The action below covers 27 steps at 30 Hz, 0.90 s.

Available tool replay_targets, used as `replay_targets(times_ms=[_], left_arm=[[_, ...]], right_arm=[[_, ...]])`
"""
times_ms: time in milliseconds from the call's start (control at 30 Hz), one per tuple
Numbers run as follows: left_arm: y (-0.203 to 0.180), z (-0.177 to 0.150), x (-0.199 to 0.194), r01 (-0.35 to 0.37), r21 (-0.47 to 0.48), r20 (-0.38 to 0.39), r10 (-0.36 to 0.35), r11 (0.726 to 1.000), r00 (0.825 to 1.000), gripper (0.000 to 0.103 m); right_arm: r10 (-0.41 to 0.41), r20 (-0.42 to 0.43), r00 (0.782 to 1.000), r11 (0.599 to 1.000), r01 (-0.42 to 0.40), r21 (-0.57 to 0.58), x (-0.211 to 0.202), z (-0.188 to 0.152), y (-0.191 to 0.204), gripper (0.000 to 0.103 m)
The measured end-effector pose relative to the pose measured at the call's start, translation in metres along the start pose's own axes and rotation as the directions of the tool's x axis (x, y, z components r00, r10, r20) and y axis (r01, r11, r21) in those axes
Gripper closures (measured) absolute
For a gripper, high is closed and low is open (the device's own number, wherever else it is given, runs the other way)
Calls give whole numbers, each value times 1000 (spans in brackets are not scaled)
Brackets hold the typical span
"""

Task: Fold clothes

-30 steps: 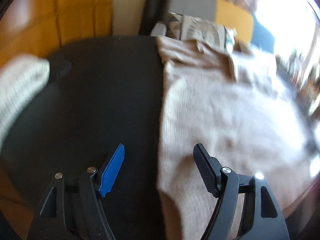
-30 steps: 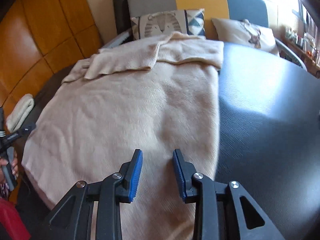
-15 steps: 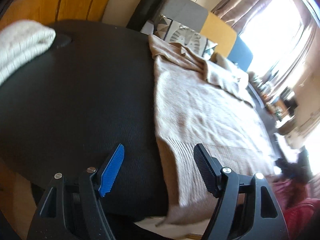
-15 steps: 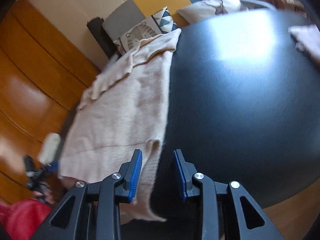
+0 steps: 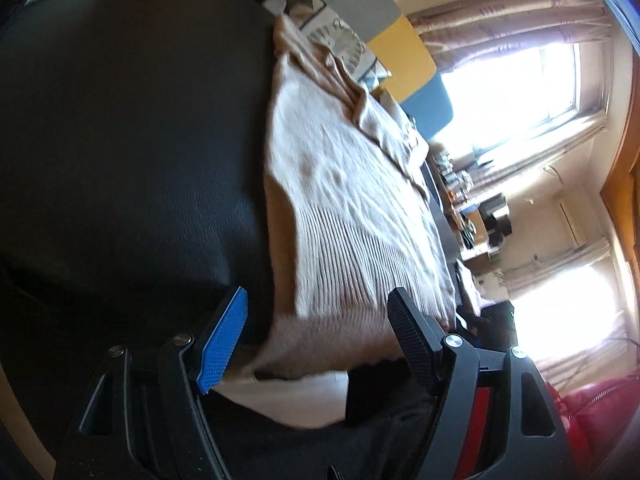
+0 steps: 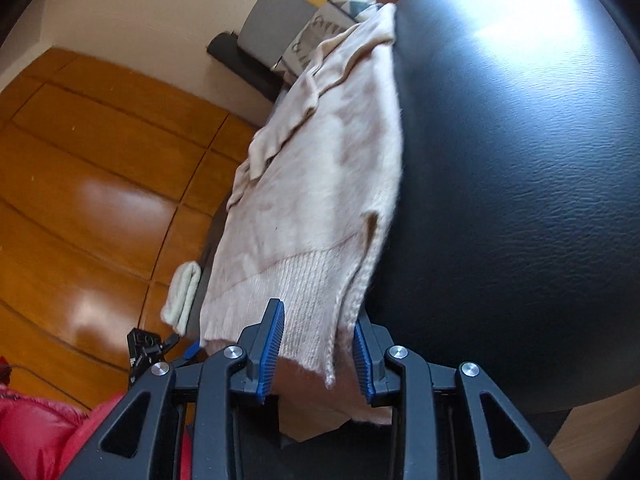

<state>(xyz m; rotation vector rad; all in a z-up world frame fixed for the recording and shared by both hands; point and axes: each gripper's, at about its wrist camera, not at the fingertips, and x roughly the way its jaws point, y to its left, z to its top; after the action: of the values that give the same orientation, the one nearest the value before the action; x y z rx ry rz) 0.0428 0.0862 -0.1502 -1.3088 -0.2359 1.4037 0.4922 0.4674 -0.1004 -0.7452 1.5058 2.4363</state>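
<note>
A beige knit sweater (image 5: pixel 340 184) lies flat on a round black table (image 5: pixel 140 120), its ribbed hem hanging over the near edge. My left gripper (image 5: pixel 316 294) stands wide open at the hem's left corner; the cloth sits between its jaws but the pads do not press it. In the right wrist view the sweater (image 6: pixel 320 184) runs away from me on the table (image 6: pixel 520 160). The hem's right corner, with its side slit, hangs between the jaws of my right gripper (image 6: pixel 316 312). These stand narrowly open, with the cloth loose between the pads.
A folded white cloth (image 6: pixel 184 296) rests at the table's left edge. A sofa with patterned cushions (image 6: pixel 320 28) stands behind the table, with wooden wall panels (image 6: pixel 80 160) to the left. A red jacket (image 6: pixel 40 432) shows low beside the grippers. A bright window (image 5: pixel 512 92) and cluttered shelves lie to the right.
Both grippers came from over the sweater's body down to its near hem and rolled. Each now has a hem corner between its jaws. Jaw gaps look unchanged.
</note>
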Motion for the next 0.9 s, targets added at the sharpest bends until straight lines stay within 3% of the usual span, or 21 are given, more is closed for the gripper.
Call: replay_targets(times_ms=[233, 400, 567, 700, 900], left_arm=[[-2, -4, 8, 81, -20, -44, -82, 996, 996, 22], [-3, -3, 14, 136, -14, -62, -137, 991, 989, 9], [-18, 0, 16, 92, 31, -94, -89, 995, 992, 6], [-17, 5, 10, 118, 38, -33, -117, 992, 993, 6], [-27, 9, 22, 111, 134, -55, -104, 985, 993, 6]], right_arm=[[-15, -60, 998, 991, 7, -137, 23, -8, 19, 71], [47, -46, 998, 996, -51, -78, 24, -10, 11, 71], [6, -66, 998, 992, -15, -126, 28, -10, 18, 71], [-7, -64, 998, 990, -2, -139, 28, -9, 19, 71], [-5, -58, 998, 991, -3, -134, 28, -9, 17, 71]])
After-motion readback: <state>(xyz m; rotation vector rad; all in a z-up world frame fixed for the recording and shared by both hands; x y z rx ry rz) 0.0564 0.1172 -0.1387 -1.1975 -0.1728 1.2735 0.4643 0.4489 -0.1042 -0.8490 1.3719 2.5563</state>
